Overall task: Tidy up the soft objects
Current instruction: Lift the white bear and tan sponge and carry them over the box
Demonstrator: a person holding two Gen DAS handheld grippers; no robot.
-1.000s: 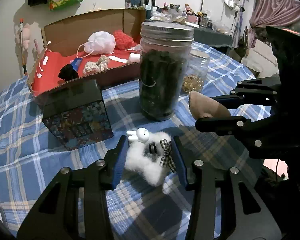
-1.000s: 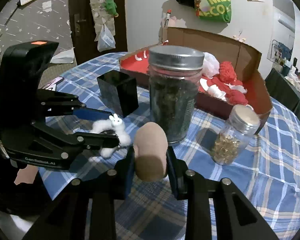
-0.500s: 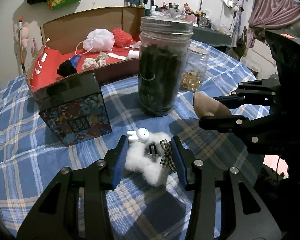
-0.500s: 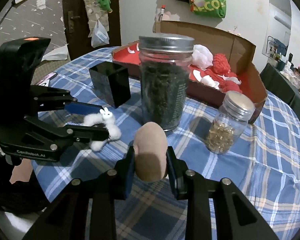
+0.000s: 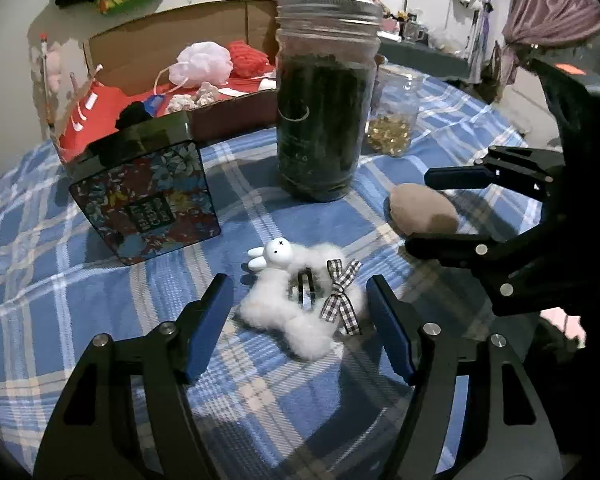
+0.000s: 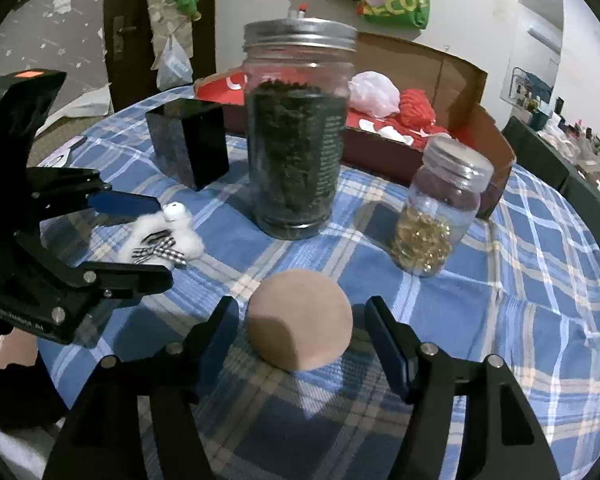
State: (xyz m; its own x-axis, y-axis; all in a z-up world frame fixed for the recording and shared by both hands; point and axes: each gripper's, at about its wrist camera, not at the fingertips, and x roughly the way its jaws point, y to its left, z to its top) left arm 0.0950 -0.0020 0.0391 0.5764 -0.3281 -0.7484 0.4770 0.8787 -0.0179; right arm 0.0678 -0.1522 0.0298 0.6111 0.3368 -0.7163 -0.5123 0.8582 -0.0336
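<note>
- Left wrist view: left hand-held gripper [image 5: 298, 312] released, jaws opening. Fluffy white bunny toy [image 5: 300, 300] lies between the blue pads on the counter [image 5: 60, 280], clear gap on both sides, no pad touching.
- Bunny flat on its side, checked bow up, head pointing away from the gripper. Reads as set down on the plaid cloth, not carried.
- Ahead of the gripper: tall dark jar [image 5: 324, 100]. Ahead-left: floral tin box [image 5: 144, 196]. Further back: cardboard tray [image 5: 172, 40] with other soft items already in it, likely the sorting spot.
- To its right: right hand-held gripper [image 5: 440, 208] with tan plush ball [image 5: 422, 210] between its fingers.
- Right wrist view: right hand-held gripper [image 6: 298, 340] also released, jaws opening. Tan plush ball [image 6: 300, 320] sits on the counter [image 6: 540, 280] between the pads, gaps on both sides.
- Ahead: tall dark jar [image 6: 298, 132]. Ahead-right: small jar of gold bits [image 6: 436, 216]. Tray behind both.
- To the left: left hand-held gripper [image 6: 140, 240], bunny toy [image 6: 162, 236] between its fingers.
- Judgement: both soft things parked near the jars, not yet in the tray.
</note>
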